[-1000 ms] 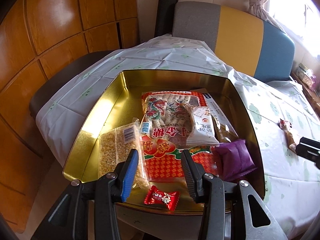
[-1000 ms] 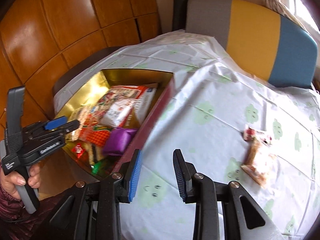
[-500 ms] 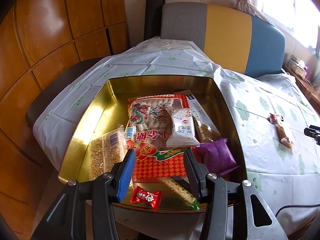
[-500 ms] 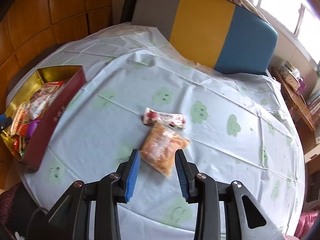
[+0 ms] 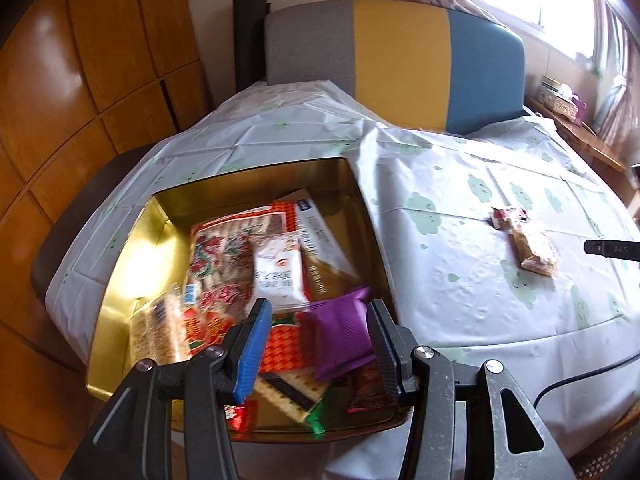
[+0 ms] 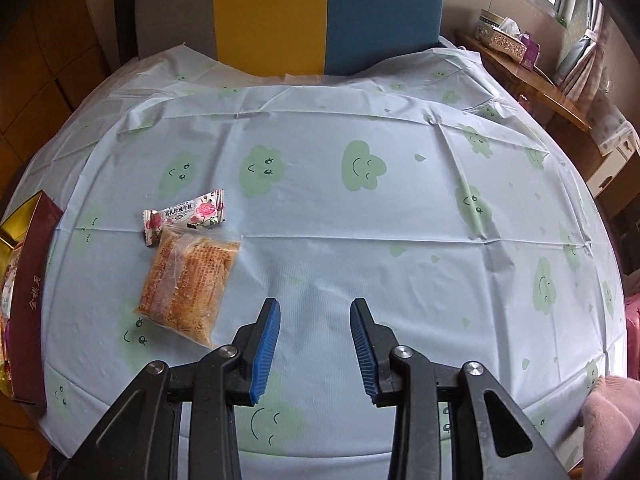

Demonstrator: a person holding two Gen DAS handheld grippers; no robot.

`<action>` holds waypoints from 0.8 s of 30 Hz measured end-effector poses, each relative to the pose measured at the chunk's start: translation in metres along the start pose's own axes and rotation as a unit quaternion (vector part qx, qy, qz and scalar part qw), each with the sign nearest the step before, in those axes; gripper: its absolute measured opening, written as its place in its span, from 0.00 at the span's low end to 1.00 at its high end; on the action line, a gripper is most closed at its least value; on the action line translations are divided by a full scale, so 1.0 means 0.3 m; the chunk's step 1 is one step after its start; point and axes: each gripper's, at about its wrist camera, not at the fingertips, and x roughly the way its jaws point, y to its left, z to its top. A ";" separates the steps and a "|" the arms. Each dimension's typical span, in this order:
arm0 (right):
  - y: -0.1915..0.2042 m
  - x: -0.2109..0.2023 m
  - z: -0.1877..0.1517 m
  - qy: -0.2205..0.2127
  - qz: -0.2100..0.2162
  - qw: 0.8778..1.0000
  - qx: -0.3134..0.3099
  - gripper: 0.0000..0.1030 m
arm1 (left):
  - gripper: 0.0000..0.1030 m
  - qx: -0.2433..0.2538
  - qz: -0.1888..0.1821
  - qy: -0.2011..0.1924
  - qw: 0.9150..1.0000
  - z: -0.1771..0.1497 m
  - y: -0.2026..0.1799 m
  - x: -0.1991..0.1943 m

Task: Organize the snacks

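Observation:
A gold tin [image 5: 120, 280] stands at the table's left edge, filled with snacks: a big red packet [image 5: 224, 264], a small white packet [image 5: 278, 276], a purple packet [image 5: 340, 332] and others. My left gripper [image 5: 319, 308] hovers open above the tin's near side, holding nothing. On the tablecloth lie an orange-brown snack pack [image 6: 188, 280] and a rose-printed candy [image 6: 186, 212], touching each other. My right gripper [image 6: 316, 304] is open and empty over bare cloth, just right of the orange pack. Its dark tip [image 5: 612, 249] shows at the right edge of the left wrist view.
The tin's dark red outer wall [image 6: 28, 280] is at the far left. A grey, yellow and blue chair back [image 5: 400, 60] stands behind the table. A wooden side shelf with a tissue box [image 6: 508, 40] is at the right. A black cable [image 5: 580, 376] hangs at the table's near edge.
The right gripper swung right from the tin, over the two loose snacks, which now lie to its left. The left gripper shifted right along the tin and its jaws widened a little.

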 end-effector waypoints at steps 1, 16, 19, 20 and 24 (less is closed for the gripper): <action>0.000 0.000 -0.002 0.001 0.000 1.000 0.001 0.36 | 0.49 0.006 -0.008 0.000 1.000 0.009 -0.017 0.004; -0.032 -0.005 0.008 0.002 0.000 1.000 0.028 0.36 | 0.40 0.135 -0.108 0.009 0.985 0.215 -0.415 0.163; -0.030 -0.010 0.010 0.000 0.005 1.000 0.029 0.36 | 0.39 0.170 -0.122 0.023 0.978 0.269 -0.502 0.222; -0.030 -0.012 0.011 0.000 0.007 1.000 0.030 0.36 | 0.39 0.176 -0.130 0.033 0.975 0.287 -0.530 0.244; -0.036 -0.024 0.016 -0.005 0.018 0.999 0.037 0.36 | 0.39 0.207 -0.152 0.050 0.965 0.343 -0.643 0.316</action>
